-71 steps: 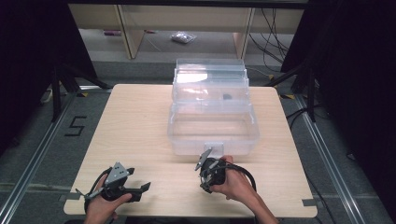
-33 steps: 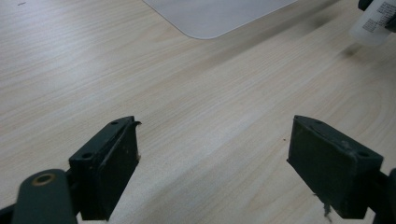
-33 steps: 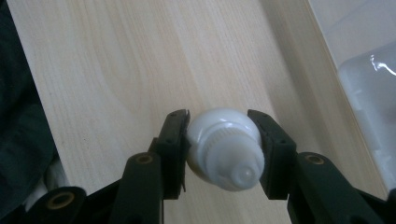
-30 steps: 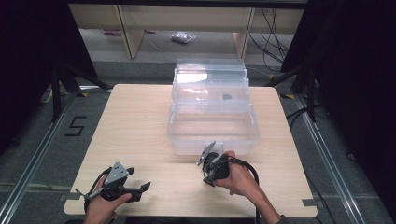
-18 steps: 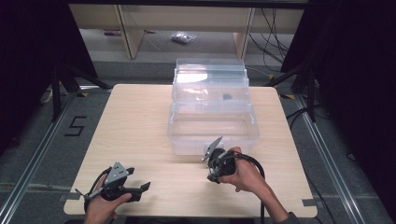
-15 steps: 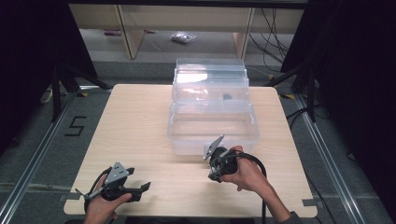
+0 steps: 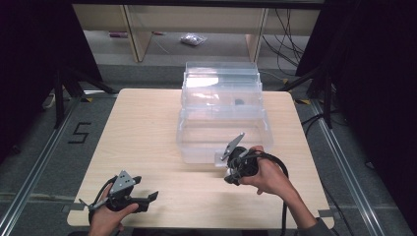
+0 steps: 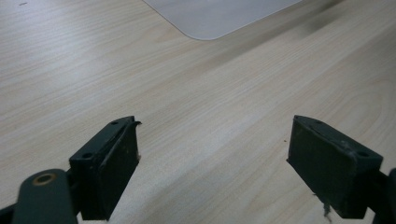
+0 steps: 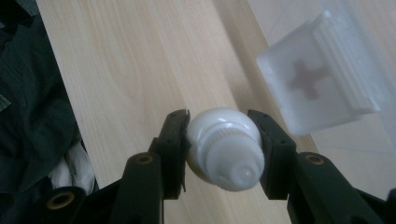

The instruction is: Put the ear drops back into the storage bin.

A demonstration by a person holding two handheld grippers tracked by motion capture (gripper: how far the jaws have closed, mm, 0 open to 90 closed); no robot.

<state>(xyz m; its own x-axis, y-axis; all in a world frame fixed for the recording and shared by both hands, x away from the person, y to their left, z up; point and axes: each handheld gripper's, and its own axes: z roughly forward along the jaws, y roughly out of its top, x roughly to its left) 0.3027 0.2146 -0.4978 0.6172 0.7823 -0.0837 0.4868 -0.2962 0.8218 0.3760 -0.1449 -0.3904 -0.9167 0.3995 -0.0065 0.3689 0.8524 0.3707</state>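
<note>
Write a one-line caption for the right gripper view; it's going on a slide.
Right tongs clamp a small white bottle above the wooden table, beside a clear box latch.

Small dark item (image 7: 239, 102) in clear box (image 7: 221, 123): too small to ID.

There are two handheld grippers (image 7: 147, 197) (image 7: 231, 169), one white screw-cap bottle (image 9: 224, 147), one clear plastic first-aid box (image 7: 221, 120) with one latch (image 9: 322, 91), and one wooden table (image 7: 142, 132).

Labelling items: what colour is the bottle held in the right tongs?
White bottle, clearest in the right gripper view.
</note>
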